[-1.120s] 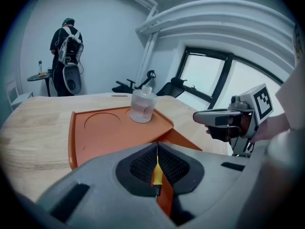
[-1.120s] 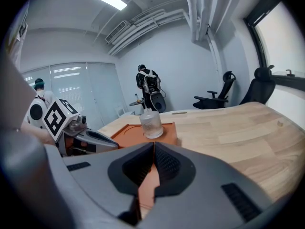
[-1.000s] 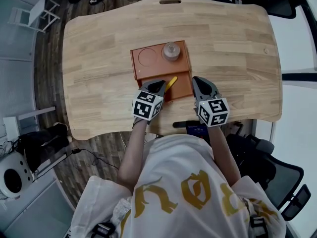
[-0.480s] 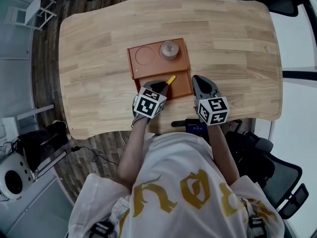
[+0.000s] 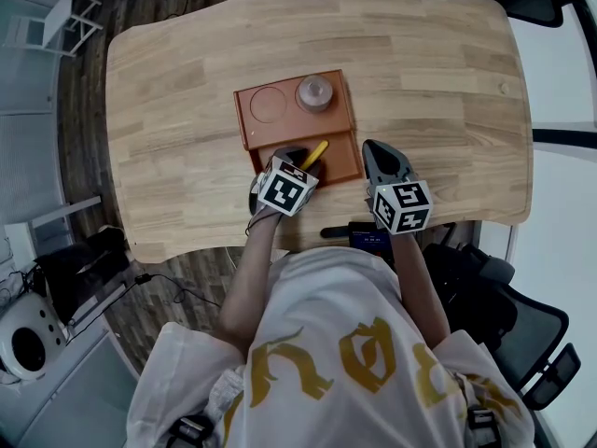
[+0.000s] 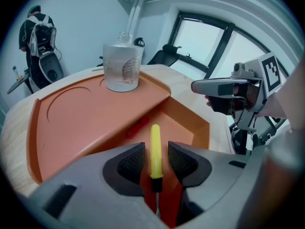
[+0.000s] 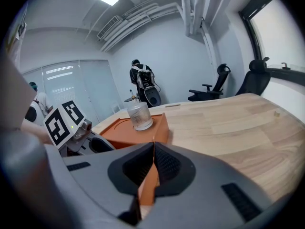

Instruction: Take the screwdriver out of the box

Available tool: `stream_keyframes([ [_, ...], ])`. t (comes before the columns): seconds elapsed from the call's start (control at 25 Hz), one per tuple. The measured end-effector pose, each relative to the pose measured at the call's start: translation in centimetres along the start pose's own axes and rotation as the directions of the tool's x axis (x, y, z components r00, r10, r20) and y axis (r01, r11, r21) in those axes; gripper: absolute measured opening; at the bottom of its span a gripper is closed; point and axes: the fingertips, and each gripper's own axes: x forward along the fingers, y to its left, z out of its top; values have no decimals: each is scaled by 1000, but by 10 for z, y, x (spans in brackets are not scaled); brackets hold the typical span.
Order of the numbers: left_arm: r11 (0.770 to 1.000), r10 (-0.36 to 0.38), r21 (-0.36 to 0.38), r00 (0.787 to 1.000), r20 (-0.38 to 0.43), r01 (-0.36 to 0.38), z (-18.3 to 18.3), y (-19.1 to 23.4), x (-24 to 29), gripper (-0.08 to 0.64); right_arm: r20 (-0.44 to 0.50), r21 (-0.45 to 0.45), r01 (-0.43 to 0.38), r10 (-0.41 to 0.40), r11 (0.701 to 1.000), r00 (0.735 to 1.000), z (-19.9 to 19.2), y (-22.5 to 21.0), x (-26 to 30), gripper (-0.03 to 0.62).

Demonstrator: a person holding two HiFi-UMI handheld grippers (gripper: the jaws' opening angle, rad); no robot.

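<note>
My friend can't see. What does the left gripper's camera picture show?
The left gripper has just been opening its jaws, with a yellow-handled screwdriver between them, ungripped, in an orange box. A clear jar stands on the box's raised part behind.

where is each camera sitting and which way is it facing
Head view: on the person's head, facing steeply down at the table; shows the shirt, left gripper and right gripper.
Left gripper view: rides the left gripper, facing along its jaws into the box; jaws have just been opening, the screwdriver loose between them.
Right gripper view: rides the right gripper, facing across the table; its jaws are shut on the box's wall.
Shared: both gripper views see the clear jar and the other gripper's marker cube.
</note>
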Motion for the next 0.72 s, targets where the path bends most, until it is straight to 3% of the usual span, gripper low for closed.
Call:
stream_keyframes([
  [0.72,990,61,133,994,-93,-48,-10,1,17,138,-1,38,13,-13,999,1000,-3,-14,1,12],
])
